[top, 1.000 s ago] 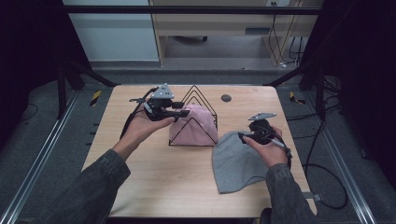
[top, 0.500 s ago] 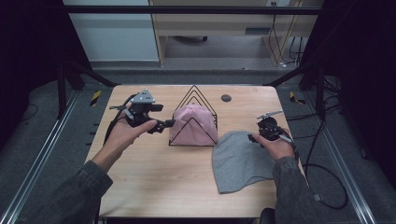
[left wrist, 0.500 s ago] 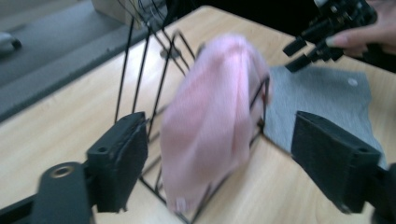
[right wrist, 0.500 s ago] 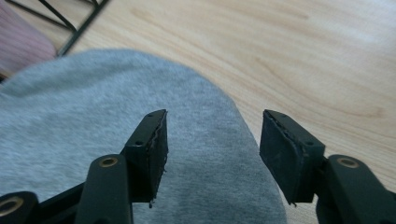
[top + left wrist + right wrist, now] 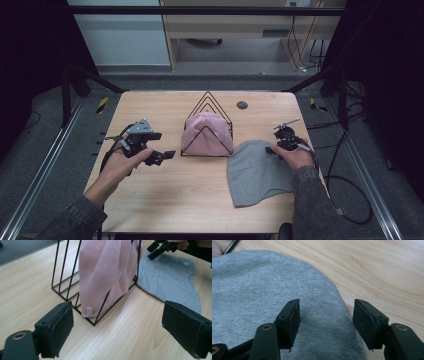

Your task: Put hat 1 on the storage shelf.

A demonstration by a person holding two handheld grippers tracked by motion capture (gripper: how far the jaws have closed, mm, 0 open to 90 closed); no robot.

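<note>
High view: my left tongs have just been opening and stand wide, empty, left of the black wire rack holding the pink beanie. My right tongs gape partly over the grey beanie, flat on the table, gripping nothing.

One camera looks down from above the near edge of the light wooden table. Two close cameras ride the grippers: the left faces right, the right points down; all share the flat grey knitted hat.
</note>
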